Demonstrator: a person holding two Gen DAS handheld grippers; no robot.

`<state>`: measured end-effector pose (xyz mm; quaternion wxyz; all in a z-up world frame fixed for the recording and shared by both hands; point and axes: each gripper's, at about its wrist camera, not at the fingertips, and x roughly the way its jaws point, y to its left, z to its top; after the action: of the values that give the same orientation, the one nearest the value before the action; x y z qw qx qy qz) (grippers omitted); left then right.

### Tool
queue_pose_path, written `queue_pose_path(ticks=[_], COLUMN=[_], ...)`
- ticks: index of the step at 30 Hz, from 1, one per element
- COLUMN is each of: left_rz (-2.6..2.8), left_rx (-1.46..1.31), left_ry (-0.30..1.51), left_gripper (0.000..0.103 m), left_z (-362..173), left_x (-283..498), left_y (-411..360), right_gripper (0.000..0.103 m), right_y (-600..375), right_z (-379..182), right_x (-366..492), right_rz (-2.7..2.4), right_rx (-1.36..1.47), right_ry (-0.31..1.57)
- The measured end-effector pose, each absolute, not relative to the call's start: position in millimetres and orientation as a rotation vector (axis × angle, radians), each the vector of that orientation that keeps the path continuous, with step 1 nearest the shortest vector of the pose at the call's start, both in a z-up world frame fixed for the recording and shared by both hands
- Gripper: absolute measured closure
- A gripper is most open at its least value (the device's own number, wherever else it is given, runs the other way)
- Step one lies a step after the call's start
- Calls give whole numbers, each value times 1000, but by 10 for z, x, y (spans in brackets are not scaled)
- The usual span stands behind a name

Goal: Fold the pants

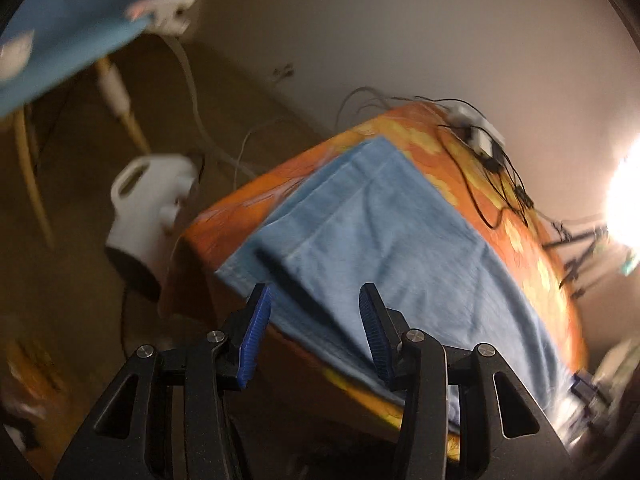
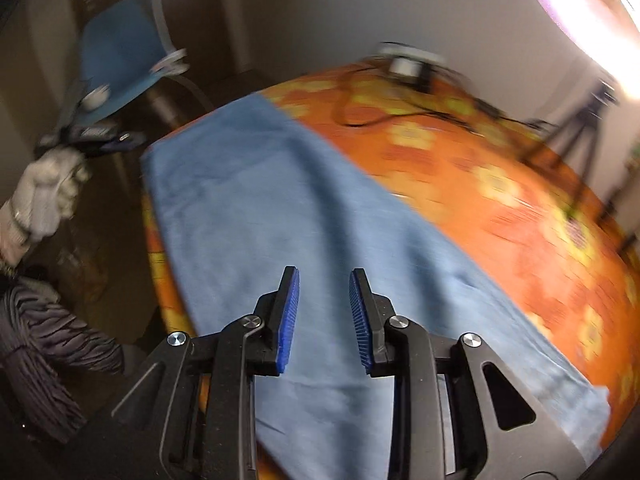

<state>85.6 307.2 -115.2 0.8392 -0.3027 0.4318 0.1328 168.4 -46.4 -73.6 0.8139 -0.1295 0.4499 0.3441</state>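
Pants (image 1: 384, 232), light blue, folded lengthwise: lie flat on orange floral tablecloth (image 1: 520, 216) along table's near-left edge, hem end at left corner. Left gripper (image 1: 316, 328): fingers spread, nothing between, hovering over pants' edge. Right gripper (image 2: 325, 312): fingers spread, empty, above pants' middle. Black cables (image 1: 496, 176) and white box (image 1: 480, 132) at far edge. White jug (image 1: 148, 208) on floor beside table.

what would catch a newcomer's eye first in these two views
The light blue pants stand out first, lying in a long strip across the table's orange flowered cloth, one end overhanging the table edge in the left wrist view. Next come the blue-padded grippers, left gripper and right gripper, both open and empty above the fabric. A tangle of black cables sits at the table's far side.
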Motion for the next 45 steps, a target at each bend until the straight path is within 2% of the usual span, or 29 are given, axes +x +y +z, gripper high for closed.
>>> queue_pose_path(ticks=[8,15,17,18,19,22,26,29,36,38,39,40,45], left_rz=[271,313,320,325,331,343,335,325,302,301,301,303,307], left_rx=[-789,-828,-832,-813,-794,-781,-778,-771,-765,-757,-754,-752,-747], left_ry=[936,928,918,910,906,889,866,849,809,804,805,805,787], left_gripper=[58,59,62,70,83,94,97,98,99,99,99,99,99], left_z=[-1381,-1488,-1502,-1488,-1478,-1467,-1437,-1393,-1284,-1275,-1278,-1280,-1251], left_x=[1006,1110,1126,1135,1142,1145,1123,1120,1111,1108,1103,1092,962], left_y=[3312,3467,3478,3466,3460,3472,3492,3479,3458,3445,3446,3443,3450], right_gripper=[75,75,75,75,75,75,75,68,68,74,88,96,99], right_y=[610,1146,1213,1266,1307,1427,1639,1792,2042,2073,2081,2095,2096], right_z=[-962,-1219,-1260,-1279,-1290,-1298,-1327,-1373,-1439,-1457,-1466,-1472,-1375], right_x=[1348,1280,1299,1307,1307,1303,1300,1282,1388,1417,1423,1429,1356], right_rz=[925,983,992,999,1003,1014,1033,1036,989,972,965,961,983], right_rx=[-373,-414,-410,-408,-407,-411,-423,-449,-462,-467,-469,-468,-457], right_ry=[967,990,998,1000,1003,1002,1001,997,998,1005,1008,1010,985])
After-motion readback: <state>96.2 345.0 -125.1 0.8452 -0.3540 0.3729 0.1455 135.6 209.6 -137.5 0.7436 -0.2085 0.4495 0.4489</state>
